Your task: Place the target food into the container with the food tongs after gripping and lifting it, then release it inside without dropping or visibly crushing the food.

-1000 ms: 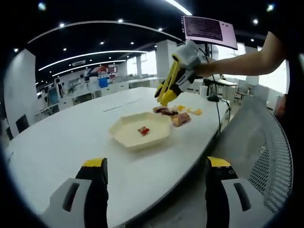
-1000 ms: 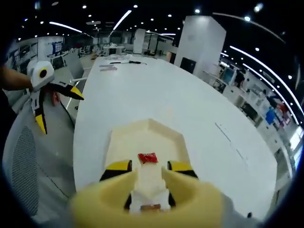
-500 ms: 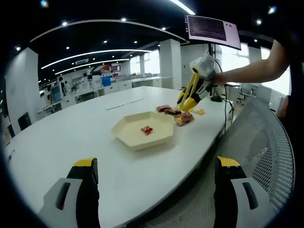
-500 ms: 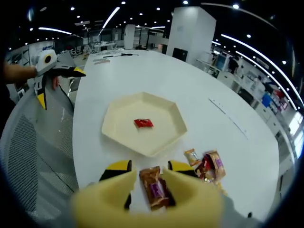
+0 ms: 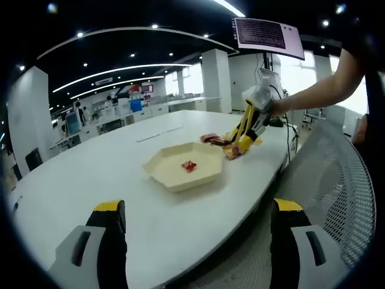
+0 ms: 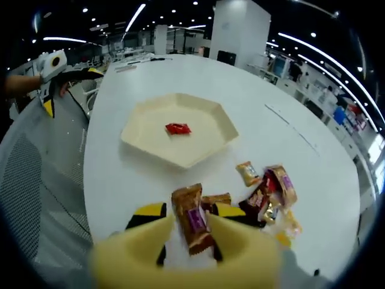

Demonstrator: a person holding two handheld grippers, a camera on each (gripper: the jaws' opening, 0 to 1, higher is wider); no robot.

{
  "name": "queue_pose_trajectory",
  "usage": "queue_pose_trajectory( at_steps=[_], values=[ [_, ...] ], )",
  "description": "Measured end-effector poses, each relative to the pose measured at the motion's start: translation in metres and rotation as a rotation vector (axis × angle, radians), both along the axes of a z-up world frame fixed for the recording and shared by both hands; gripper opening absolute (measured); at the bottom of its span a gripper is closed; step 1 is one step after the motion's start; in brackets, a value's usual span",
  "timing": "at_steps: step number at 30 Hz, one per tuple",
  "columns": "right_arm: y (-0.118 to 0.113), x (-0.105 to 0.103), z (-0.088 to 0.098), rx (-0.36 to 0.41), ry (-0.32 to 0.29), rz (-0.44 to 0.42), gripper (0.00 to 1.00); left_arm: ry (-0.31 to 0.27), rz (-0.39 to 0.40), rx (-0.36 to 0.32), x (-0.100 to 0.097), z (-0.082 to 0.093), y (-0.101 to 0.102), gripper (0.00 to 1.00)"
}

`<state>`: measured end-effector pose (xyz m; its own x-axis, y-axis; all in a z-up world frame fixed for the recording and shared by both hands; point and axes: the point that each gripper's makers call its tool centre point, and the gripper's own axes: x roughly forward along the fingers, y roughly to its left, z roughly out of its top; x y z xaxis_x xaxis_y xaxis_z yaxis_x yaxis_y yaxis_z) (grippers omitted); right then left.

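Holding a brown and purple snack pack (image 6: 192,226) between its yellow tong tips, the right gripper (image 6: 190,221) sits low over the white desk (image 6: 277,90), just beside a small heap of other snack packs (image 6: 271,195). I think the pack is pinched, because it stands up between the tips, but I cannot tell how tight the hold is. The tray (image 6: 180,129) is a pale six-sided dish a little way ahead, with one red candy (image 6: 177,128) already lying in it. In the left gripper view the right gripper (image 5: 248,135) is down at the snack packs (image 5: 231,147), near the desk edge (image 5: 264,165) on the person's side, and the tray (image 5: 183,170) is beside them. The left gripper (image 5: 192,241) has its jaws spread wide and holds nothing; it hangs off the desk, well apart from the food. What could go wrong? The pack looks smooth and shiny, so it may slip out if the tips let go a bit during the lift. A hard squeeze could crush what is inside. The tips could also drag a nearby pack along, since the heap is so close. The heap lies near the desk edge, so a bumped pack might fall to the floor. The way to the tray looks open, with bare desk between. The tray wall is low, so a small lift should clear it.
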<state>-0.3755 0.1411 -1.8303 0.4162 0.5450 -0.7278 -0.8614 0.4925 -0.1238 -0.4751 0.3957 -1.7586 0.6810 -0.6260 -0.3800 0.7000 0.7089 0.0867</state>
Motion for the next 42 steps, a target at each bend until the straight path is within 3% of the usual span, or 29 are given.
queue_pose_trajectory(
  at_steps=[3,8,28,32,34,42],
  values=[
    [-0.0012,-0.0030,-0.0079,-0.007,0.018,0.001,0.29,0.006,-0.004,-0.002,0.0000,-0.0006,-0.0007,0.98],
    [-0.0002,-0.0045,-0.0070,0.065,0.077,-0.054,0.26,0.013,0.000,-0.004,0.0002,-0.0015,-0.0001,0.99],
    [-0.0021,-0.0036,-0.0068,0.109,0.097,-0.112,0.23,0.044,0.018,0.009,-0.0001,-0.0066,0.0039,0.93],
    [-0.0025,-0.0036,-0.0063,0.122,0.100,-0.133,0.23,0.015,0.024,0.008,0.0022,-0.0034,0.0050,0.98],
    [-0.0036,-0.0029,-0.0060,0.132,0.104,-0.144,0.22,0.035,0.018,0.017,0.0015,-0.0070,0.0042,0.99],
    [-0.0054,-0.0024,-0.0034,0.128,0.100,-0.155,0.22,0.026,0.021,0.019,0.0022,-0.0061,0.0048,0.99]
  ],
)
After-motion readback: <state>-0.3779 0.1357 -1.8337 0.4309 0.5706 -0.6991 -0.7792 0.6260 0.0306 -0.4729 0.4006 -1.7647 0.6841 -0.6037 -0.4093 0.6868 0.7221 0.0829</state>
